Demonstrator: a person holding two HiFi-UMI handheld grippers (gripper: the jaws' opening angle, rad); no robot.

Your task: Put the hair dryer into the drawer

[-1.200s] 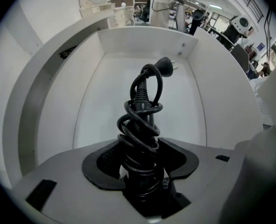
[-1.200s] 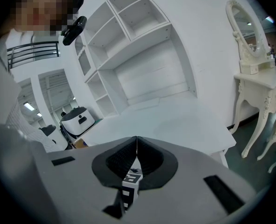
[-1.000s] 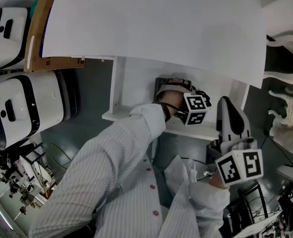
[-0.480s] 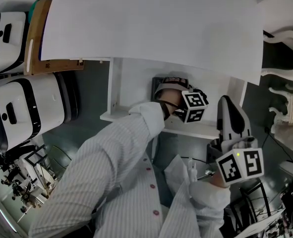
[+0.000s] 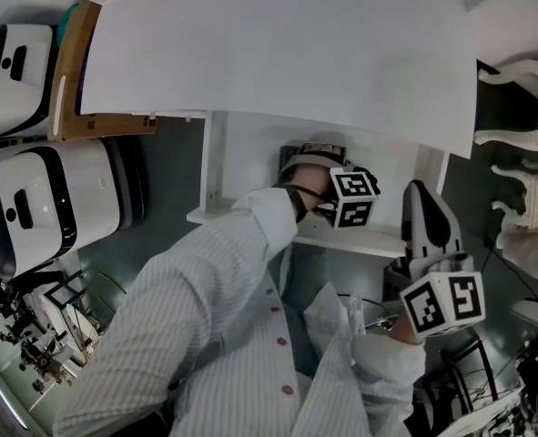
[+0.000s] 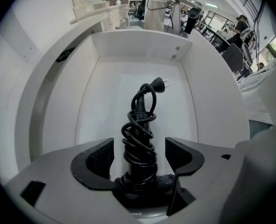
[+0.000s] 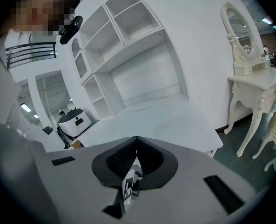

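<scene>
Now the left tongs [image 6: 138, 147] point straight down into the open white drawer [image 6: 138, 45]. Their jaws have just been opening and stand wide, with a clear gap on each side of what lies between them. That thing is the black hair dryer [image 6: 138, 169], lying on the drawer floor directly under the left tongs. Its handle runs away from the tongs toward the drawer's back wall, passing between the two ribbed pads [image 6: 99, 157] without touching either. The black cord [image 6: 145, 107] is wound in tight loops around the handle. Beyond the jaw tips it ends in a two-pin plug [image 6: 162, 83] resting on the bare drawer floor. The dryer's thicker end sits nearest the base of the tongs and is partly cut off by the lower edge of the left gripper view; it seems to be the body.

From the head view, the drawer sticks out below the white table [image 5: 278, 53], and a striped sleeve [image 5: 205, 299] reaches across to the left tongs' marker cube [image 5: 352, 198]. The right tongs [image 7: 136, 143] are held to the right of the left ones, well apart from the hair dryer. Their jaws are pressed together with nothing between them, aimed over the table toward a white shelf unit [image 7: 123, 36].
</scene>
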